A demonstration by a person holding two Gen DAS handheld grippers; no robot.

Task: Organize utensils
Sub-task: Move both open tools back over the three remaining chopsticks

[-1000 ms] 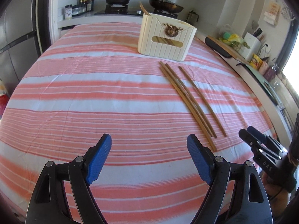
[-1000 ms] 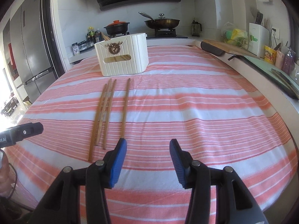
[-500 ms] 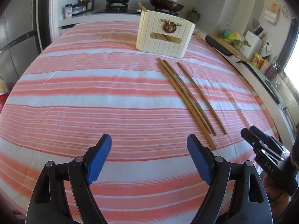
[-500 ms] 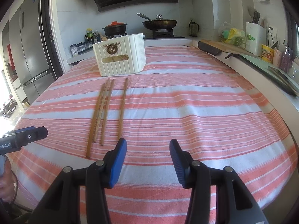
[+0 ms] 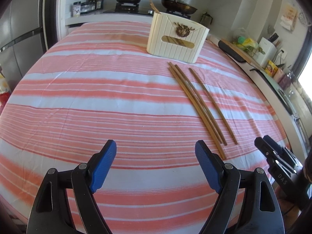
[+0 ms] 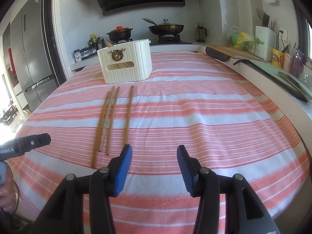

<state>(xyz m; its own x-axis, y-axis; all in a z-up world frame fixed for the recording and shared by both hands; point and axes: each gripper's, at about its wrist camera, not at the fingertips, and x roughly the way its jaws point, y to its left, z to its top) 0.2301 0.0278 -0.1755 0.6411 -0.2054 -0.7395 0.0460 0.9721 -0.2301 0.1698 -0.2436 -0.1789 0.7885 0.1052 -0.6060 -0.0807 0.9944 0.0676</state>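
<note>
Looking along the left hand-held gripper (image 5: 155, 165), its blue pads stand spread wide over the striped desk (image 5: 78, 97) with nothing between them — the loose chopsticks (image 5: 197, 105) lie ahead to the right, running toward the cream holder (image 5: 175, 42), just short of it; more chopsticks stand inside. The right hand-held gripper (image 5: 273, 152) shows at the right edge. From the right wrist view, the right hand-held gripper (image 6: 154, 167) is parted and empty; the chopsticks (image 6: 111, 117) lie ahead-left, one near its left pad.

"DAS" in white on right gripper (image 5: 267, 143) body, right of the fingers; "nRobot.AI" on left gripper (image 6: 42, 139) body, left of the fingers.
</note>
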